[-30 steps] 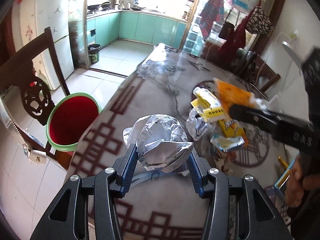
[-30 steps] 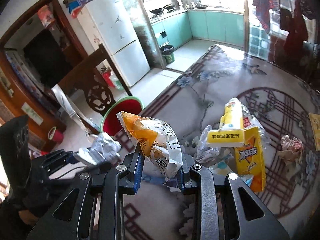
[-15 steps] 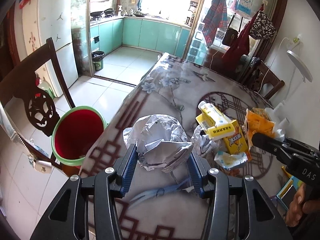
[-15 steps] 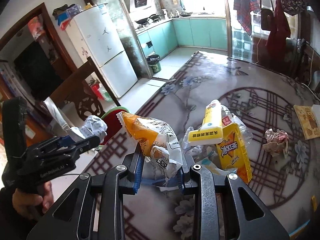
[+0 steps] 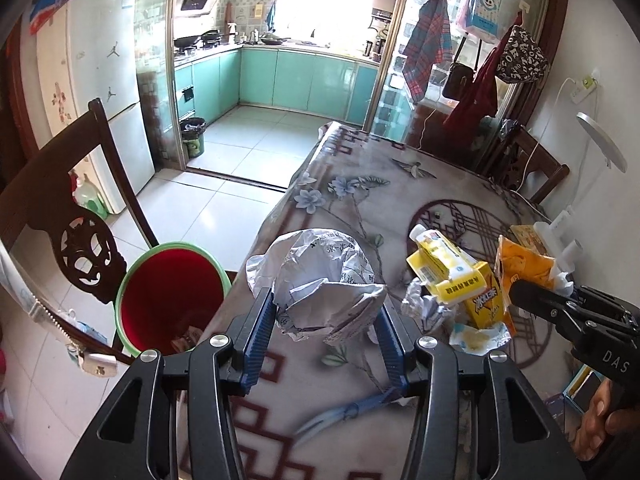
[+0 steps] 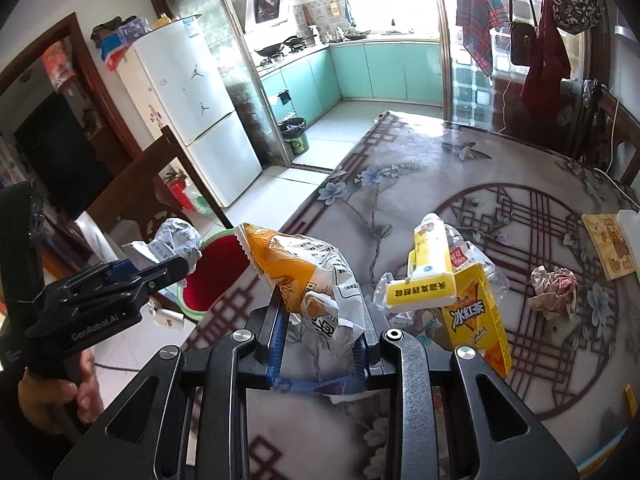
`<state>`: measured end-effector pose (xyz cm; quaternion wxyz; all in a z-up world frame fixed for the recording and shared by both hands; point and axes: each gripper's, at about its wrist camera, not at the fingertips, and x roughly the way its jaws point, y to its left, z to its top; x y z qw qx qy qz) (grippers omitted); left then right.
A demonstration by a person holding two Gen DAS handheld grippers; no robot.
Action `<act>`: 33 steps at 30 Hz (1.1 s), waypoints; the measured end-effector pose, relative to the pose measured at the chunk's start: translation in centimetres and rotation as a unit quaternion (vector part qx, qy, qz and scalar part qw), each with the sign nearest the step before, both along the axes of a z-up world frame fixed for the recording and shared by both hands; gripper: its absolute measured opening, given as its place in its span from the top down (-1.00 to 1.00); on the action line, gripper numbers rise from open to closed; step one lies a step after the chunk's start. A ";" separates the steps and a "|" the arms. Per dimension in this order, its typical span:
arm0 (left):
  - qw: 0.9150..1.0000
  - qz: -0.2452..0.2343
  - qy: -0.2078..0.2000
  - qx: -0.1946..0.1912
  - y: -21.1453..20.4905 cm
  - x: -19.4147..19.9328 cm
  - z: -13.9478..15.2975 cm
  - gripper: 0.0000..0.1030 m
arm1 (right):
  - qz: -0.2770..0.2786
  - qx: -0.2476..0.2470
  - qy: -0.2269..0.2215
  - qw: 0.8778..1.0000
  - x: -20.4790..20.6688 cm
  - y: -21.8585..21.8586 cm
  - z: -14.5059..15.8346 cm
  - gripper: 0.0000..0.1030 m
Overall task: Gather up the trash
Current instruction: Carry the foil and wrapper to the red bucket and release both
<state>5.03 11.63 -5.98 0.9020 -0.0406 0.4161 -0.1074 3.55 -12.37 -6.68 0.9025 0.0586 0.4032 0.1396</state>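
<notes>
My left gripper is shut on a crumpled silver foil wrapper, held above the table's left edge; it also shows in the right wrist view. My right gripper is shut on an orange and white snack bag, held over the table; the bag also shows in the left wrist view. A red bin with a green rim stands on the floor left of the table. Yellow drink cartons and a crushed clear bottle lie in a pile on the table.
A crumpled paper ball lies on the patterned table to the right. A dark wooden chair stands beside the bin. A white fridge and kitchen doorway are behind. A blue strap lies near the front edge.
Both grippers have risen and pulled back with their wrappers still held. The right gripper has moved away to the right in the left wrist view.
</notes>
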 end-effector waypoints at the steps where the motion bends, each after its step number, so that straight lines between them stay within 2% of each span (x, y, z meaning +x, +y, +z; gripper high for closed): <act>1: 1.000 -0.002 0.002 -0.001 0.5 0.4 -0.1 0.08 | -0.002 -0.001 0.001 1.000 0.1 0.2 0.0 0.48; 10: 1.000 -0.005 0.016 -0.004 4.5 3.4 -1.3 0.08 | -0.023 -0.008 0.003 1.000 1.6 2.7 -0.2 0.48; 15: 1.000 0.010 0.023 0.000 7.0 4.8 -2.2 0.08 | -0.032 -0.004 0.015 0.999 3.0 4.4 -0.8 0.48; 26: 0.998 0.052 0.027 -0.003 14.9 8.2 -3.8 0.08 | -0.011 -0.015 0.014 1.000 5.6 9.8 -0.9 0.48; 33: 0.996 0.070 0.044 -0.014 18.3 10.4 -5.3 0.08 | -0.001 -0.020 0.023 1.000 7.2 12.5 -1.4 0.48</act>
